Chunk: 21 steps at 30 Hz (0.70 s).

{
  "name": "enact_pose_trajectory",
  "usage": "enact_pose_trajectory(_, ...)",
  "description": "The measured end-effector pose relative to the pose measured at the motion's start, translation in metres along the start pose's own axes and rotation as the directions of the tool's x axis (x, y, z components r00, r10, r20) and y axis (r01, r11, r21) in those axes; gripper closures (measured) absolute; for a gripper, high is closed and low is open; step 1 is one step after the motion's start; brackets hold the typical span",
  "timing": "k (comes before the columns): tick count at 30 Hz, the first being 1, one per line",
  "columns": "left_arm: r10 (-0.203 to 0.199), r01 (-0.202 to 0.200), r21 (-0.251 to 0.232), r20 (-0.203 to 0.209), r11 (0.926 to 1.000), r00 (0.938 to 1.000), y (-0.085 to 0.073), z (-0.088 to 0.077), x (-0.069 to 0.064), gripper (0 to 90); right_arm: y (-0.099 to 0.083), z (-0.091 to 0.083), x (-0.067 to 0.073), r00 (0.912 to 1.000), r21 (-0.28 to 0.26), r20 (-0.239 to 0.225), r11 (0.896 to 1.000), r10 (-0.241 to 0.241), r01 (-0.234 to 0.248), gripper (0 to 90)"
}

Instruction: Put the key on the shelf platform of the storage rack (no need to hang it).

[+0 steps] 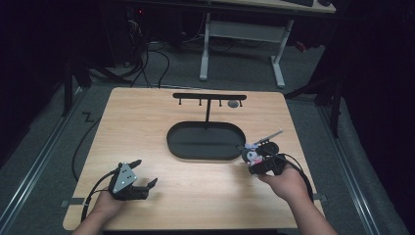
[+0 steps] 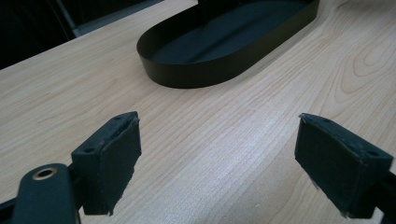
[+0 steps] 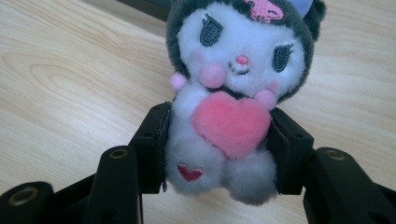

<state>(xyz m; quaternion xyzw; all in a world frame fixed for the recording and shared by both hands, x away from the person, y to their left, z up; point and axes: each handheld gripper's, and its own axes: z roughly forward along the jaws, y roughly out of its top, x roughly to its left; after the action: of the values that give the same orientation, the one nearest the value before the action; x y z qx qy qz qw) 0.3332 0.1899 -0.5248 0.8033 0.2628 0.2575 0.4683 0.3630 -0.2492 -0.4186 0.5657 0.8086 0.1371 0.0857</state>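
1. Right gripper view first: right gripper [image 3: 219, 154] is clamped on a plush toy [image 3: 233, 93], white w/ a dark hood and a pink heart on the chest. Pads squeeze its belly from both sides, head sticks up past the jaw tips, so the long axis runs along the jaws.
2. High view: right gripper [image 1: 255, 157] sits at about 4 o'clock on the table [image 1: 147, 112], just beside the right end of the black oval tray [image 1: 205, 142].
3. Hook stand [image 1: 209, 96] rises from the tray's far side; from the plush its bar lies toward 11 o'clock, imo that's the direction that matters next.
4. Left gripper [image 1: 144, 174] is at 7 o'clock, jaws spread wide, nothing in them, well apart from tray and toy. Right hand is def nearer.
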Motion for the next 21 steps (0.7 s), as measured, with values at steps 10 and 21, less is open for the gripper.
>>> enact_pose_trajectory(10,-0.005,0.005,-0.002,0.004,1.0,1.0,0.0,0.0,0.001,15.4,0.023,0.003,0.013,0.9994,-0.011,-0.001,0.999,-0.035,0.035,48.6)
enact_pose_trajectory(21,-0.004,0.004,-0.006,0.006,1.0,1.0,0.0,-0.001,0.001,15.4,0.047,0.011,0.029,0.9972,-0.018,-0.005,0.997,-0.075,0.075,48.6)
